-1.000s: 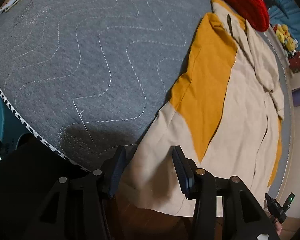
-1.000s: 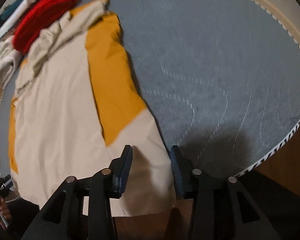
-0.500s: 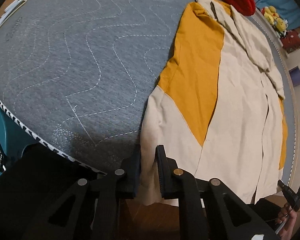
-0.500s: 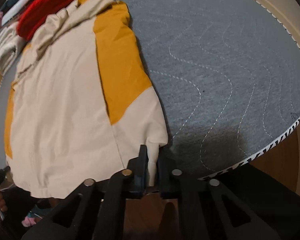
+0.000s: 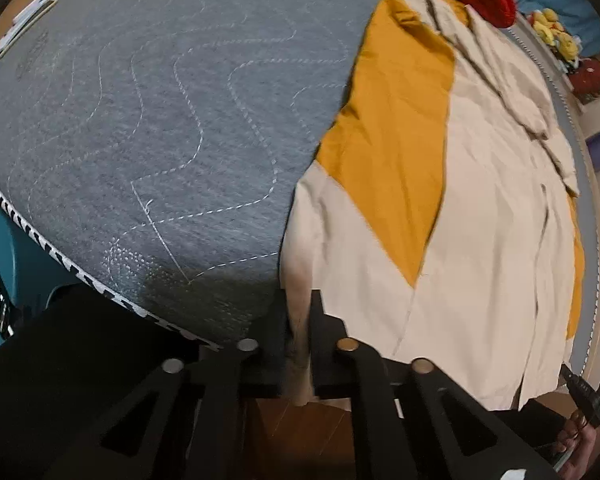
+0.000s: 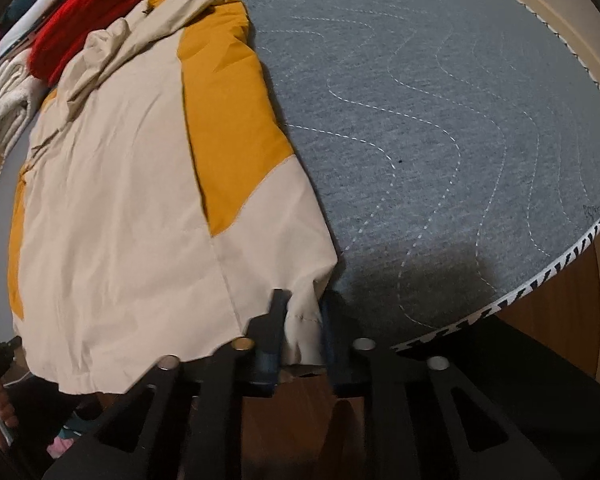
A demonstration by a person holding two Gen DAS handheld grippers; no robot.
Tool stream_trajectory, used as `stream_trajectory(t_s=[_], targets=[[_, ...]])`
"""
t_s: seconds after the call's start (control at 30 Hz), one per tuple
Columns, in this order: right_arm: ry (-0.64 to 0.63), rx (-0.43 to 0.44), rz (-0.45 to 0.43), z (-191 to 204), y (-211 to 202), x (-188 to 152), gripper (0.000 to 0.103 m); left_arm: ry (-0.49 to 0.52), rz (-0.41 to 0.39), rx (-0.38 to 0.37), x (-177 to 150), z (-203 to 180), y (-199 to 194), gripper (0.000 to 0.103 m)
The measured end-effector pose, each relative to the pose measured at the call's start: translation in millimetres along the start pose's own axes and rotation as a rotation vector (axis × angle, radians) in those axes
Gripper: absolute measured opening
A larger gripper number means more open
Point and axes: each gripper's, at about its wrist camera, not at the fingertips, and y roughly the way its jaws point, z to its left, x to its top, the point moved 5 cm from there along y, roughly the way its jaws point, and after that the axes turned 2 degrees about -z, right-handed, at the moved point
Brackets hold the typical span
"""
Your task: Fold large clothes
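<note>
The jaws of the left gripper (image 5: pixel 298 340) are closed on the near left corner of the hem of the jacket (image 5: pixel 480 208), and a fold of cream cloth is seen pinched between the two pads. The jaws of the right gripper (image 6: pixel 300 336) are closed in the same way on the other near corner of the hem, where a small bunch of cloth with a stitched seam is held between them. Both grippers are pointed steeply down at the near edge of the bed.

The jacket, cream with orange panels, is spread nearly flat on the grey quilted mattress (image 6: pixel 440 120), close to one side of it. Its hem is laid at the near edge and hangs a little over it, and its collar is turned to the far end, where a red knitted thing (image 6: pixel 84 36) and a pile of folded pale cloth (image 6: pixel 4 116) are placed. The sleeves seem to be already laid inward over the body, though this cannot be told for certain.

It is judged that the task is in an early or middle part: the garment is smoothed and the hem is gripped, but no fold across the length is made yet. The hem probably has to be lifted and carried toward the collar, and then a further fold is left.
</note>
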Motion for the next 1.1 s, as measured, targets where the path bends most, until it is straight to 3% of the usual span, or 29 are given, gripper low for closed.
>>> stream_trajectory(t_s=[0.2, 0.5, 0.67, 0.97, 1.1], targets=[[0.026, 0.074, -0.091, -2.3, -34.6, 5.5, 0.005, 0.036, -0.092, -0.092, 0.6, -13.7, -43.4, 0.001], [-0.009, 0.229, -0.265, 20.9, -144.9, 14.6, 0.004, 0.172, -0.187, -0.221, -0.3, -40.5, -144.8, 0.001], [0.001, 0.266, -0.329, 26.7, -206.4, 10.1, 0.004, 0.171, -0.196, -0.28, -6.7, -34.6, -184.1, 0.001], [-0.016, 0.287, -0.39, 0.4, -292.9, -52.7, 0.004, 0.215, -0.143, -0.351, -61.6, -4.6, -248.5, 0.001], [0.009, 0.266, -0.424, -19.4, -320.7, -71.1, 0.004, 0.2, -0.142, -0.389, -53.0, -6.8, -268.0, 0.001]])
